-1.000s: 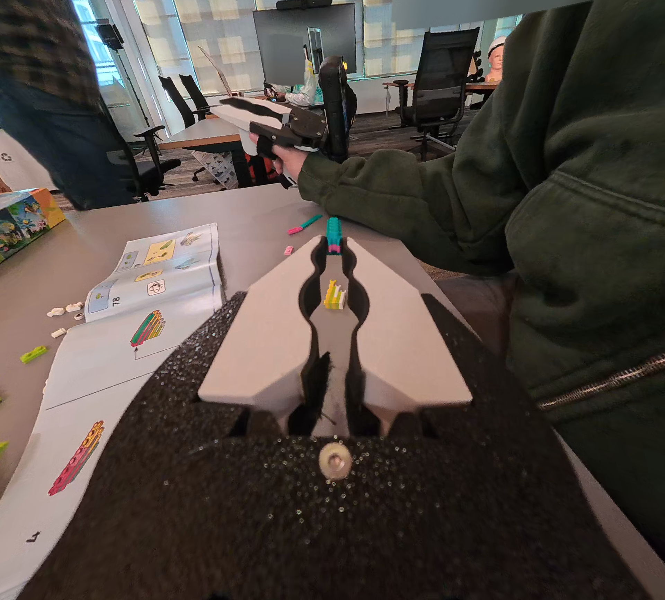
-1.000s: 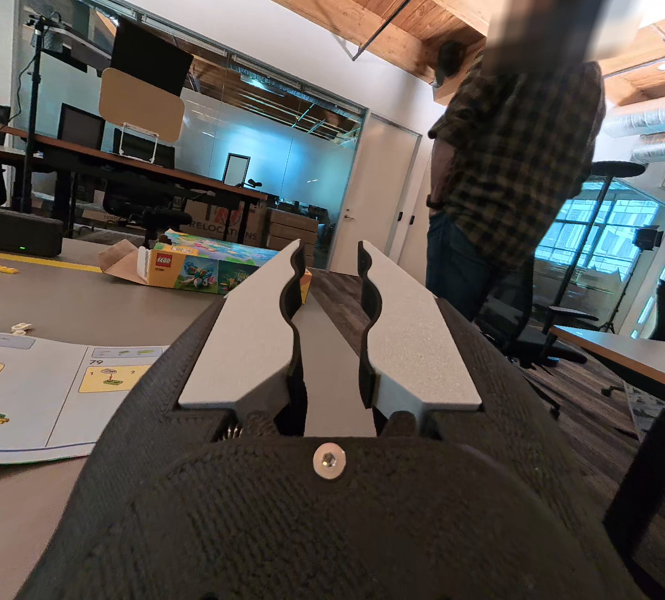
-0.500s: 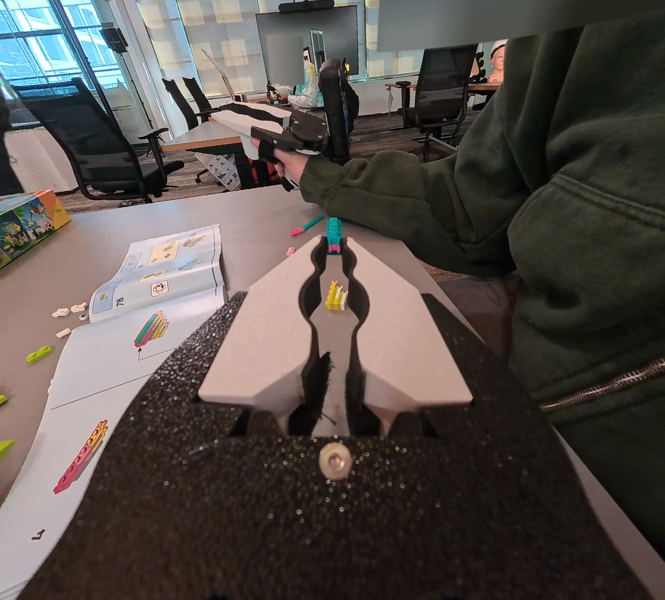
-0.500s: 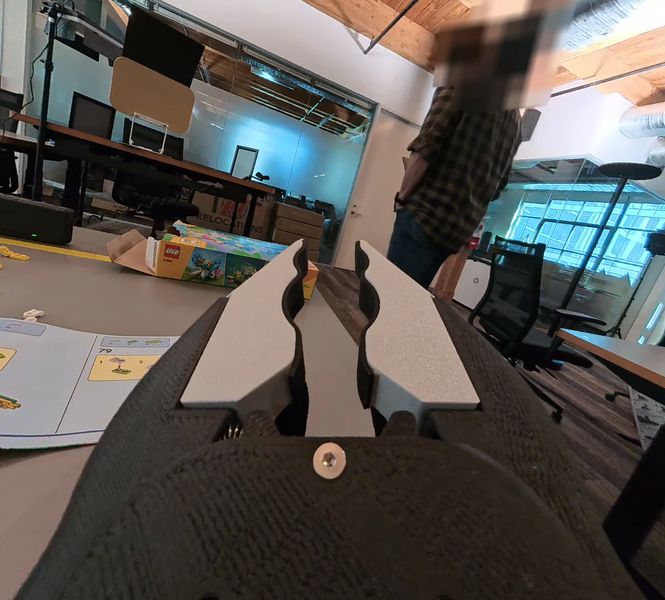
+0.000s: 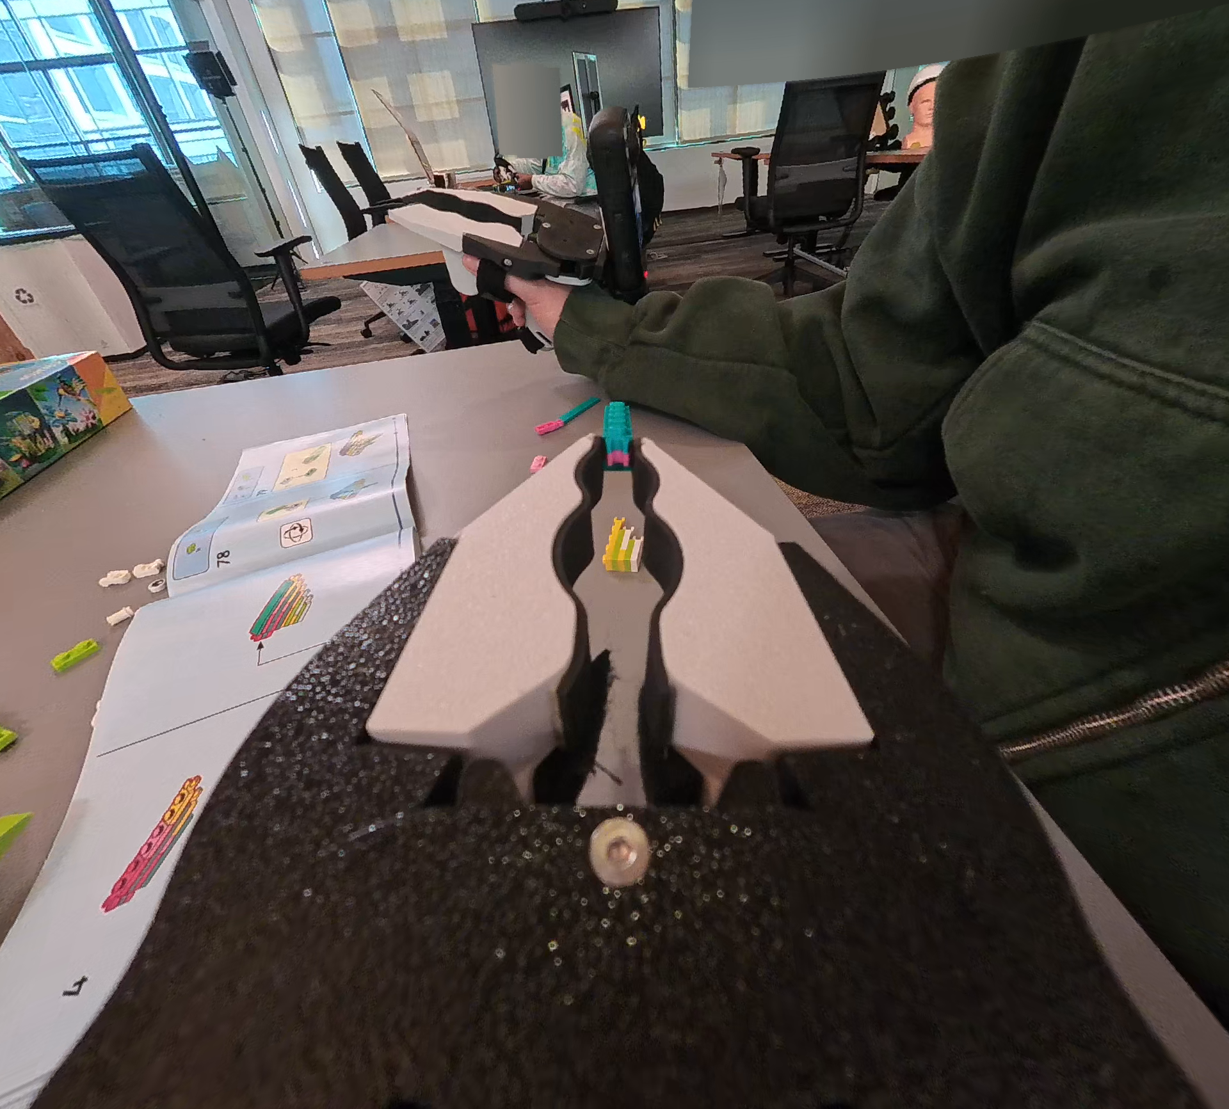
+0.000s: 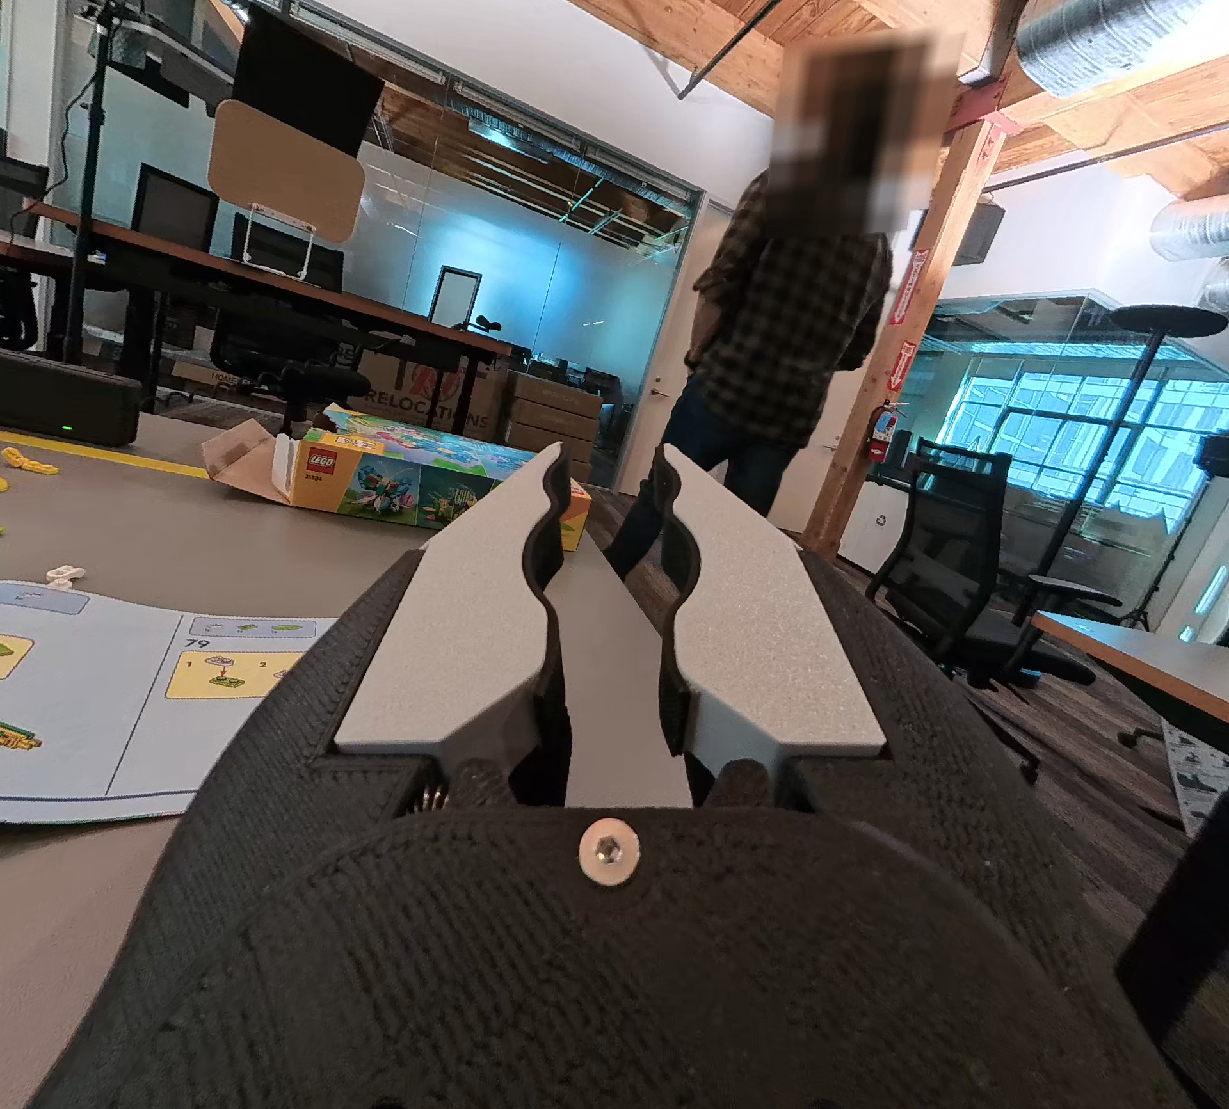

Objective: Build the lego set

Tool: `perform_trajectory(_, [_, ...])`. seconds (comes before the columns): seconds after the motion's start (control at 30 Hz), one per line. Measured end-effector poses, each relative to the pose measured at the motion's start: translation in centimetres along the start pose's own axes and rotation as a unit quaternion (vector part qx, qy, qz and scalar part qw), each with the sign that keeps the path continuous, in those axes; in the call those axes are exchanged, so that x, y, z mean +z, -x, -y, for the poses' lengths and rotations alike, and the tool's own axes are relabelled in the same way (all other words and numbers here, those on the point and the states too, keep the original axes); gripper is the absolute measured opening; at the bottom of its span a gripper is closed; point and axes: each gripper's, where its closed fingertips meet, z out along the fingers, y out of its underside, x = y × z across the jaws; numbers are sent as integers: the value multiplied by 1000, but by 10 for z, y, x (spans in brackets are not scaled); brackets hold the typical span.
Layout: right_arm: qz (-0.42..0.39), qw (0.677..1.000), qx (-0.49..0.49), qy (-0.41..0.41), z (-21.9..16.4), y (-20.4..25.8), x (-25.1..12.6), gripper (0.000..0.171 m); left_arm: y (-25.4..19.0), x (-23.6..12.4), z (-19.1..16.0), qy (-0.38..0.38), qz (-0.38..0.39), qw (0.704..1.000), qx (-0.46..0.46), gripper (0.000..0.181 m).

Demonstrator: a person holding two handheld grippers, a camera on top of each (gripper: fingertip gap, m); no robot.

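My left gripper is shut on a small teal-and-pink brick stack and holds it at its tips, just above the grey table. A small yellow, green and white brick assembly stands on the table below the gap between the fingers. My right gripper is open and empty and points out over the table's far edge. In the left wrist view it is held up in the air by a hand in a green sleeve.
An open instruction booklet lies left of the left gripper and also shows in the right wrist view. A set box lies farther off. Loose bricks: a pink-teal strip, white bits, a lime plate. A person in a plaid shirt stands beyond the table. Left tips to right tips: about 35 cm.
The person in the plaid shirt has walked away from the table. Both grippers have stayed almost still, the left still holding the brick stack.
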Motion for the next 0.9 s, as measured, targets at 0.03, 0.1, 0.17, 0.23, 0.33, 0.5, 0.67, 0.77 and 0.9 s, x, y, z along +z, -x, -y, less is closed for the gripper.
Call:
perform_trajectory(0.03, [1,1000,0,0,0,0,0,24,0,0,0,1,0,1000,0,6])
perform_trajectory(0.1, [4,1000,0,-3,1,1,0,24,0,0,-1,3,0,1000,0,6])
perform_trajectory(0.17, [10,1000,1,-13,5,3,-1,25,0,1,-3,6,-1,1000,0,6])
perform_trajectory(0.23, [16,999,-3,-39,17,5,-3,26,1,1,-6,11,-1,1000,-3,6])
perform_trajectory(0.33, [43,996,-4,-82,51,13,-8,28,1,2,-9,18,-4,1000,-6,6])
perform_trajectory(0.5, [313,949,-6,33,62,92,-20,20,0,3,-11,26,-4,1000,4,6])
perform_trajectory(0.67, [562,782,-55,264,4,150,-99,19,-1,2,-9,25,-5,1000,6,6])
perform_trajectory(0.77, [612,706,-132,330,-33,160,-134,17,-4,3,-8,25,-11,1000,8,6])
perform_trajectory(0.9, [647,660,-134,358,-53,174,-152,16,-7,4,-8,28,-15,999,15,6])
